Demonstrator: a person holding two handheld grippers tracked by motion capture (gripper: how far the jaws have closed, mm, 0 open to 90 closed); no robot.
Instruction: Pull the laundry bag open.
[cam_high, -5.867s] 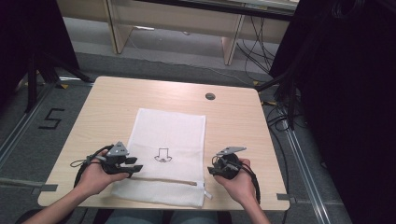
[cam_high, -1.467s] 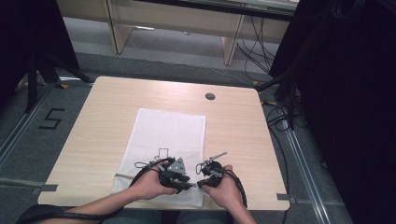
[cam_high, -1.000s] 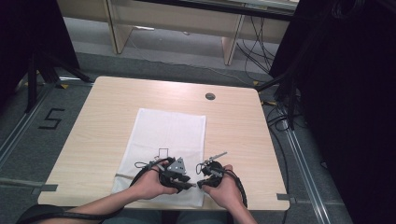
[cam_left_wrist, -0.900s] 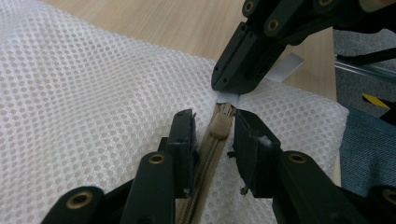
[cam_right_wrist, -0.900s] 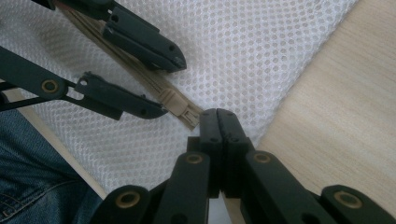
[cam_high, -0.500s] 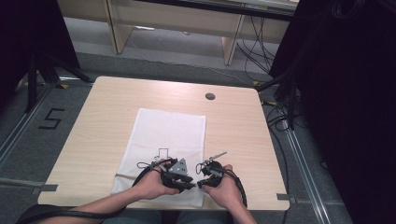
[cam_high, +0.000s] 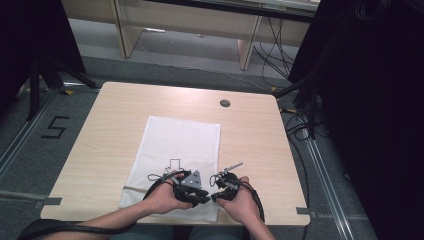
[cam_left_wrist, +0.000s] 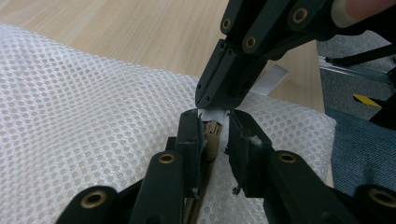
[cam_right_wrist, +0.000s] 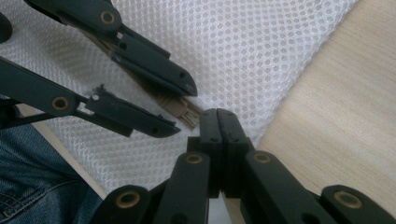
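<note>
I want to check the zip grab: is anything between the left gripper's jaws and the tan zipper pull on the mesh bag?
Nothing visible. The zipper pull already sits between the left gripper jaws, which have just been closing. The shut right gripper pinches the bag's edge just beyond it.

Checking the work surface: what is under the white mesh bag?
The white mesh bag lies flat on the wooden table, whose bare wood shows on all sides. Whatever sits directly beneath the mesh, or inside it, is covered.
</note>
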